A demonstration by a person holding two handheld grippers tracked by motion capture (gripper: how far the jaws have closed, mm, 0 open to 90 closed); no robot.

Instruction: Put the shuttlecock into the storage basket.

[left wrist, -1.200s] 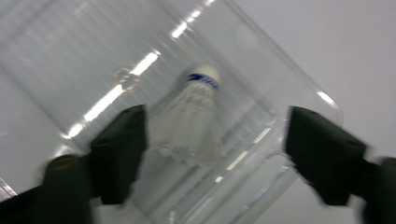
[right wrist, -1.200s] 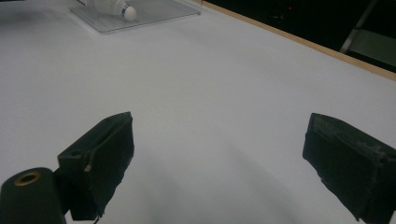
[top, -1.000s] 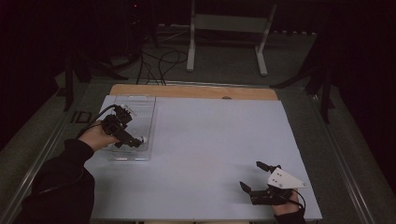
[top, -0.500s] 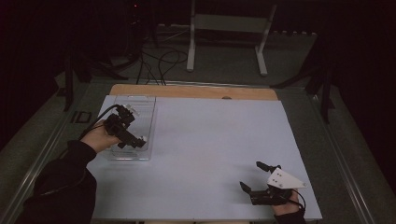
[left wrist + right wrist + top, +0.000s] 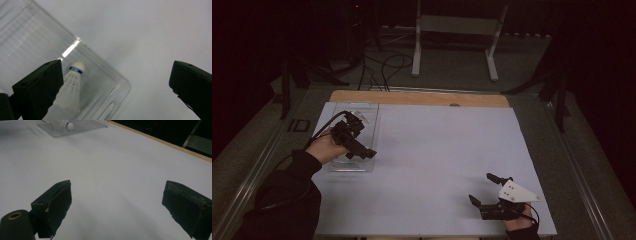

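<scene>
left gripper [image 5: 362, 149]: jaws wide apart, holding nothing. You hover it over the clear tray [image 5: 371, 111], at the tray's near right corner.
shuttlecock [image 5: 71, 86]: lies on its side inside the clear tray, cork end with the blue band toward that corner wall, feather skirt pointing away from it. In the left gripper view one jaw covers part of the skirt.
right gripper [image 5: 484, 192]: jaws also spread, empty, parked on the white mat [image 5: 447, 150] well apart from the clear tray, toward your side. From its own view the tray sits far off at the top edge.
risk 1: you close on the skirt. Feathers look light and springy; I expect they crush or slip out. Go for the cork end.
risk 2: one jaw lines up outside the tray wall. If you drop straight down, that jaw likely lands on the rim or clamps wall plus cork, and the tray lifts or skids.
risk 3: tray looks light and nothing pins it. A sideways nudge probably slides it on the mat; the right gripper is too far from the tray to steady it.
risk 4: clear walls glare in the left gripper view, so the rim edge is hard to judge. Descend slowly.
</scene>
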